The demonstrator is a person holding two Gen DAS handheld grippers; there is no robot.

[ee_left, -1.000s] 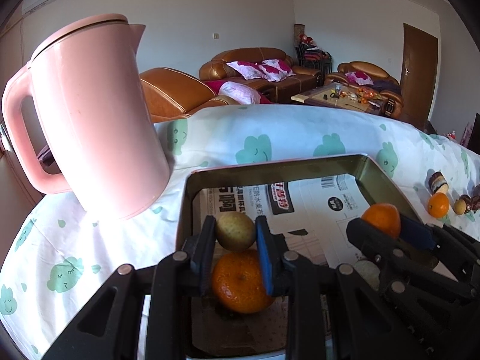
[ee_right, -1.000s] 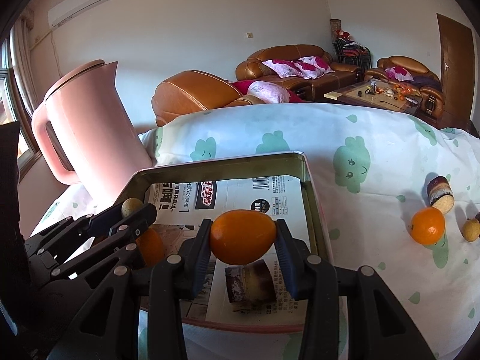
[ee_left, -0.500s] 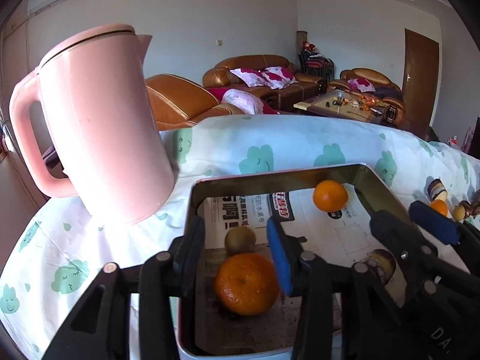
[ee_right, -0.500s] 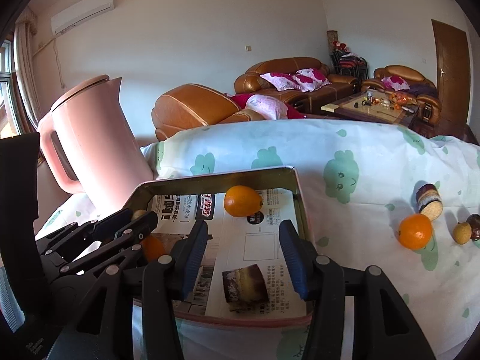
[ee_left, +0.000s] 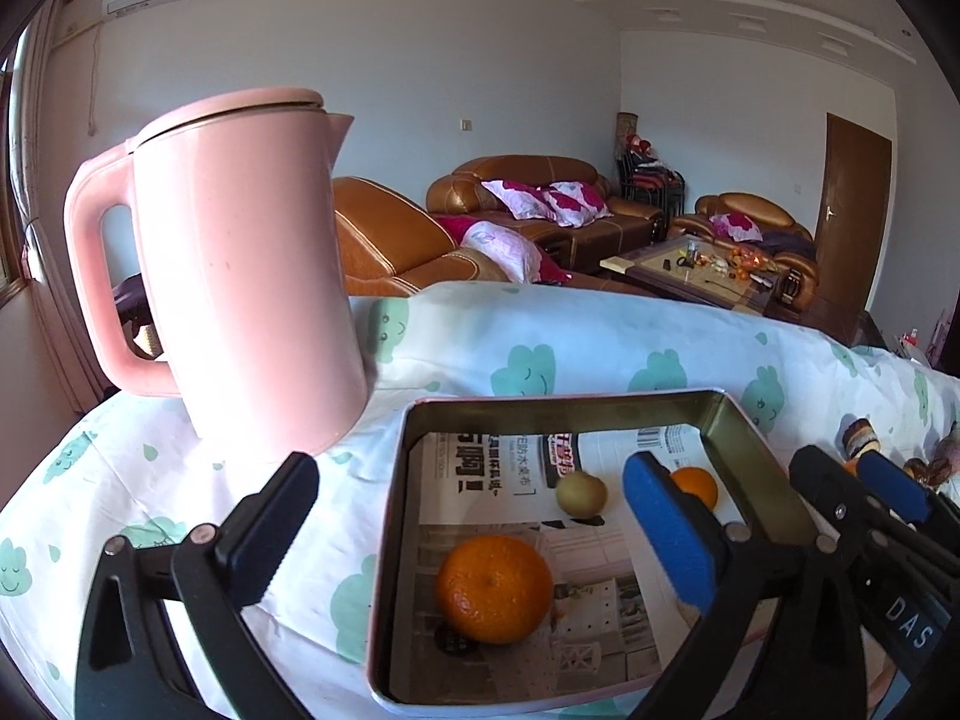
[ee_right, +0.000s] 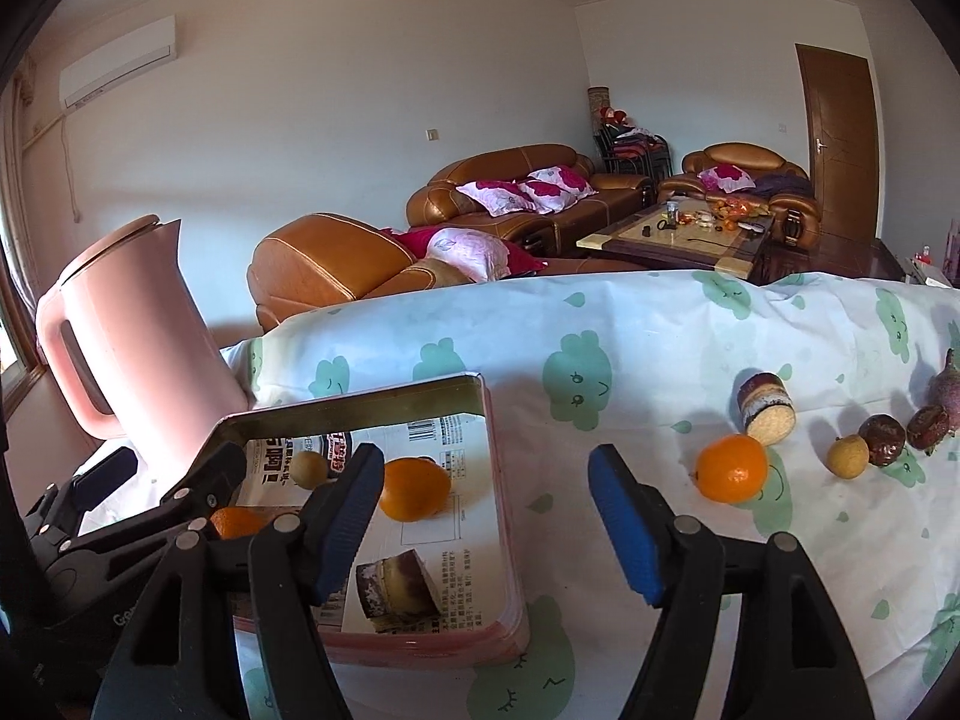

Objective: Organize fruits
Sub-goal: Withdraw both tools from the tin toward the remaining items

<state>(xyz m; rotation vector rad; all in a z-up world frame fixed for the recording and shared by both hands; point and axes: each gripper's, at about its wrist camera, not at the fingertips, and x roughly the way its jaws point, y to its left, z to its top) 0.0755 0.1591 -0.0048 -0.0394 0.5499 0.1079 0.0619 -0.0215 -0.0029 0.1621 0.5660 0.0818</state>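
A metal tray (ee_left: 414, 450) lined with newspaper holds a large orange (ee_left: 493, 588), a small yellow-green fruit (ee_left: 580, 495) and a smaller orange (ee_left: 699, 485). My left gripper (ee_left: 474, 516) is wide open and empty above the tray's near left side. My right gripper (ee_right: 486, 516) is wide open and empty over the tray's right rim (ee_right: 501, 480). On the cloth to the right lie an orange (ee_right: 731, 468), a small yellow fruit (ee_right: 847, 457), two dark red fruits (ee_right: 882, 432) and a cut brown cylinder (ee_right: 767, 401).
A tall pink kettle (ee_left: 240, 276) stands on the table left of the tray. A purple fruit (ee_right: 945, 387) lies at the far right edge. The table's far edge drops off toward sofas and a coffee table.
Both grippers let go of their fruit into the tray, opened wide and pulled back and up. The right gripper shifted right, toward the loose fruit.
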